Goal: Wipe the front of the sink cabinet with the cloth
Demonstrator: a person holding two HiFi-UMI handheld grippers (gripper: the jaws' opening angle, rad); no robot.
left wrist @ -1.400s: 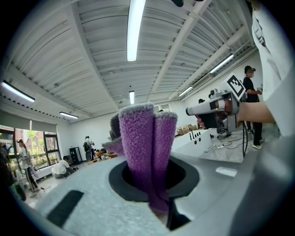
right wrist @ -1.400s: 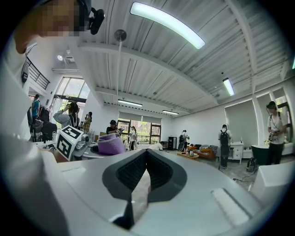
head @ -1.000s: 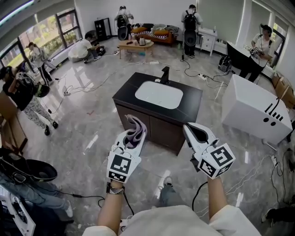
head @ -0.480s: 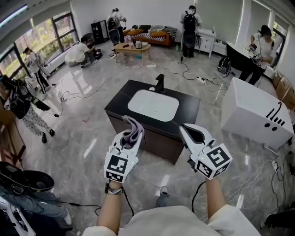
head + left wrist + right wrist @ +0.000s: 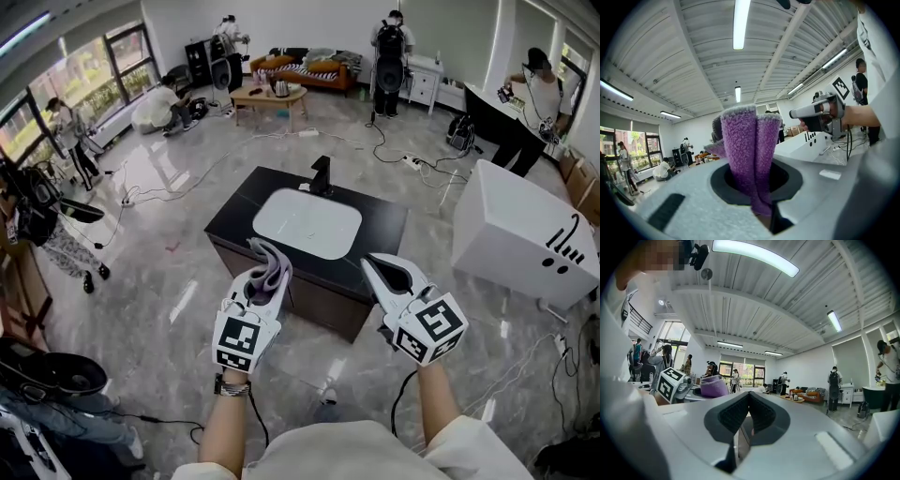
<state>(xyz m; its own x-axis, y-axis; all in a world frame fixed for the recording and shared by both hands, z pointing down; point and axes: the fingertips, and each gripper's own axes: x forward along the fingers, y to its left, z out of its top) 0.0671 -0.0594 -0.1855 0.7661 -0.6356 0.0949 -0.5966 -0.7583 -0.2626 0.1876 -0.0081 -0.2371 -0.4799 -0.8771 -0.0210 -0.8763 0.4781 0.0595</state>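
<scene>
Looking down in the head view, the left gripper (image 5: 265, 255) is clamped on a purple cloth (image 5: 273, 265). The cloth's folds stick up past the jaw tips, and the part inside the jaws is hidden. The right gripper (image 5: 373, 266) is held beside it, well apart, with its jaws drawn to a point. Both overlap the near edge of the sink cabinet (image 5: 323, 298), so only a strip of its dark front shows between them. Whether the cloth touches the cabinet cannot be told from here. The black counter (image 5: 386, 225), white basin (image 5: 307, 223) and faucet (image 5: 321, 175) show plainly. A white box (image 5: 520, 234) stands to the right, with its far corner cut off by the frame.

The left gripper view points up at the ceiling (image 5: 708, 51). The cloth fills the gap between the jaws, pinched tight and standing upright, and its lower end disappears into the slot. The right gripper shows small at the right, in a hand.

In the right gripper view the ribbed pads (image 5: 733, 414) meet at the tip, with nothing between them. At the left edge, small and partly cut off, are the left gripper's marker cube (image 5: 670, 383) and the cloth.
</scene>
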